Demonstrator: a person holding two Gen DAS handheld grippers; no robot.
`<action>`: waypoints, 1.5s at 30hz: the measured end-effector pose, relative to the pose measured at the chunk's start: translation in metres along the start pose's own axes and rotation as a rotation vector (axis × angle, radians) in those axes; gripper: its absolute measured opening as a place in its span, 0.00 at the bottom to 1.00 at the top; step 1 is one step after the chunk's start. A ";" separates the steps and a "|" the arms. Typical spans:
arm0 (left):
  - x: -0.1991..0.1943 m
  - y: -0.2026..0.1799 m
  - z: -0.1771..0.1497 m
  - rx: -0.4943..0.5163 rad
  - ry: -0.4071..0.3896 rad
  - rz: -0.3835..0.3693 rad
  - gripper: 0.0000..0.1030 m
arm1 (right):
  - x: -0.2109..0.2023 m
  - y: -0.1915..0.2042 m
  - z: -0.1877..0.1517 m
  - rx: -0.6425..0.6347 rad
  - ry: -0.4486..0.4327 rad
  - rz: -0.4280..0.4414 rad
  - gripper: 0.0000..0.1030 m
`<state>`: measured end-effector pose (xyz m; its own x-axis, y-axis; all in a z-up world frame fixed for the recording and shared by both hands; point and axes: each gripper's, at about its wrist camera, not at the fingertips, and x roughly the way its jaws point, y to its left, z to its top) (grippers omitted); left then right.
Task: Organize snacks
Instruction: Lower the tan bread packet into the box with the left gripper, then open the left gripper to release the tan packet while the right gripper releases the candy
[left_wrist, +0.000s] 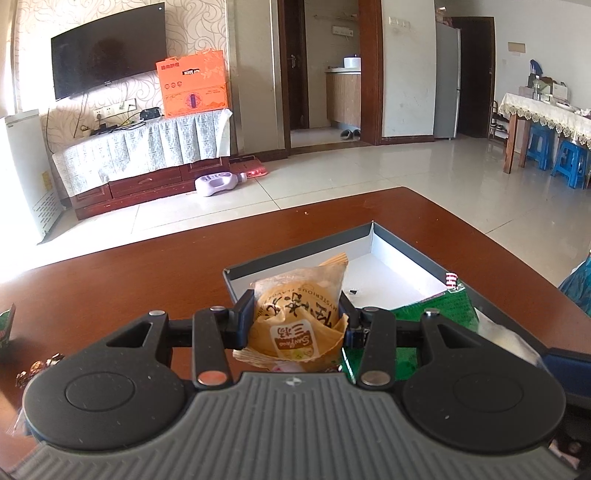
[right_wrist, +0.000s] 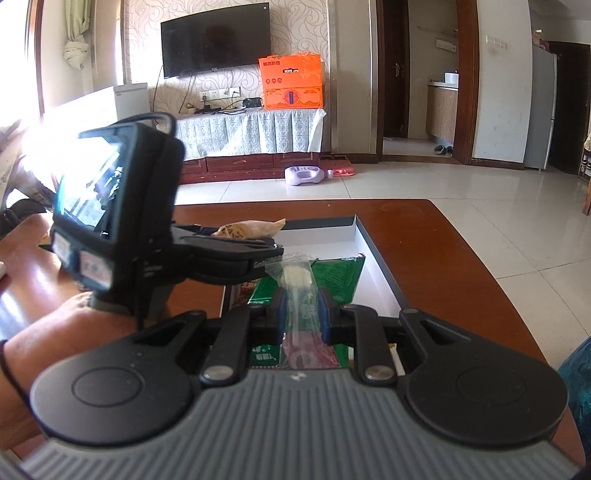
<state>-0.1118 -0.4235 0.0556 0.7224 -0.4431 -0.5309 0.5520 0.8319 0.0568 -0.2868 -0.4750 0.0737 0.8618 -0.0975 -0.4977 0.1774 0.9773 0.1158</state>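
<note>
Left wrist view showed my left gripper (left_wrist: 295, 317) pinching the yellow snack packet (left_wrist: 295, 314) at frame centre, above the box (left_wrist: 388, 258); my right gripper (right_wrist: 299, 310) clamped a clear-wrapped snack (right_wrist: 297, 291). A green packet (right_wrist: 340, 273) already lay boxed; others waited lower left.

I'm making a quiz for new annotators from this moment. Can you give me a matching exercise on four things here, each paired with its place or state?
Things:
1. yellow snack packet
2. clear-wrapped snack
3. green snack bag
4. shallow box

Places or states:
A. lies partly inside the box, at its near end
B. held between the right gripper's fingers
C. sits open on the brown table, white inside
D. held between the left gripper's fingers

Pairs: 1-D, 2-B, 3-A, 4-C
</note>
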 end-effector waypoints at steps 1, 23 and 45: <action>0.004 -0.001 0.001 0.002 0.003 -0.003 0.48 | 0.000 0.000 0.000 -0.001 0.001 -0.001 0.21; 0.065 -0.019 0.022 0.050 0.023 -0.027 0.49 | 0.017 0.001 -0.001 -0.024 0.099 -0.009 0.21; 0.042 -0.037 0.025 0.107 -0.032 -0.063 0.76 | 0.024 0.005 -0.005 -0.031 0.120 0.005 0.21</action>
<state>-0.0914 -0.4814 0.0519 0.6967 -0.5054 -0.5091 0.6370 0.7622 0.1150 -0.2676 -0.4719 0.0579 0.7991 -0.0707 -0.5970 0.1564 0.9833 0.0929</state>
